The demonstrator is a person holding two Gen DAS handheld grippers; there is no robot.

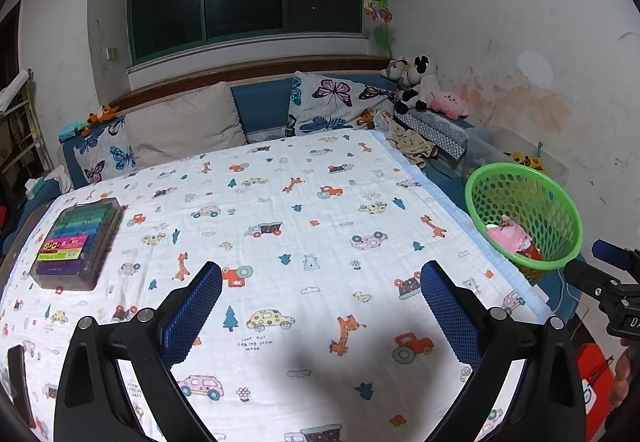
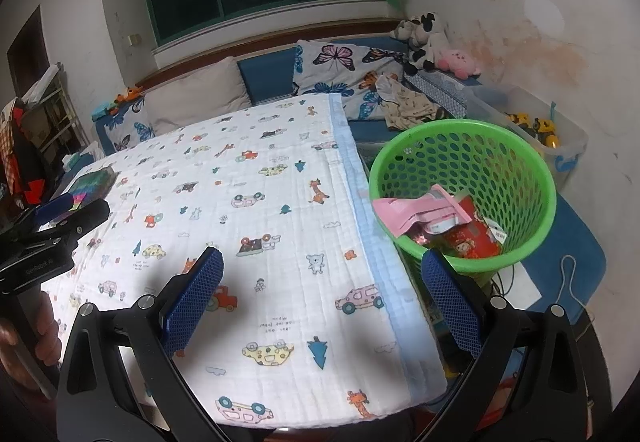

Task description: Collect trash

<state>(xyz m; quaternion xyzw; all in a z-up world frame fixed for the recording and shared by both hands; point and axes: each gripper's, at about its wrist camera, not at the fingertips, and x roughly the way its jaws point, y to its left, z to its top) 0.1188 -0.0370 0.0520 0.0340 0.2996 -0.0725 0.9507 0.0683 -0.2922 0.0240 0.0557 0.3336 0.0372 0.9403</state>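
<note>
A green mesh basket (image 2: 516,146) stands off the right edge of the table; it also shows in the left wrist view (image 1: 560,218). Inside lie a pink wrapper (image 2: 416,212) and a red packet (image 2: 468,240); the pink wrapper shows in the left wrist view (image 1: 510,236) too. My left gripper (image 1: 320,282) is open and empty above the printed cloth (image 1: 280,226). My right gripper (image 2: 322,274) is open and empty over the cloth's right edge (image 2: 372,242), its right finger close to the basket's front rim.
A clear box of coloured markers (image 1: 76,246) lies on the cloth at the left. Behind the table are pillows (image 1: 184,122), plush toys (image 1: 416,82) and a clear bin of toy trucks (image 2: 536,126). A red box (image 1: 592,374) sits low at the right.
</note>
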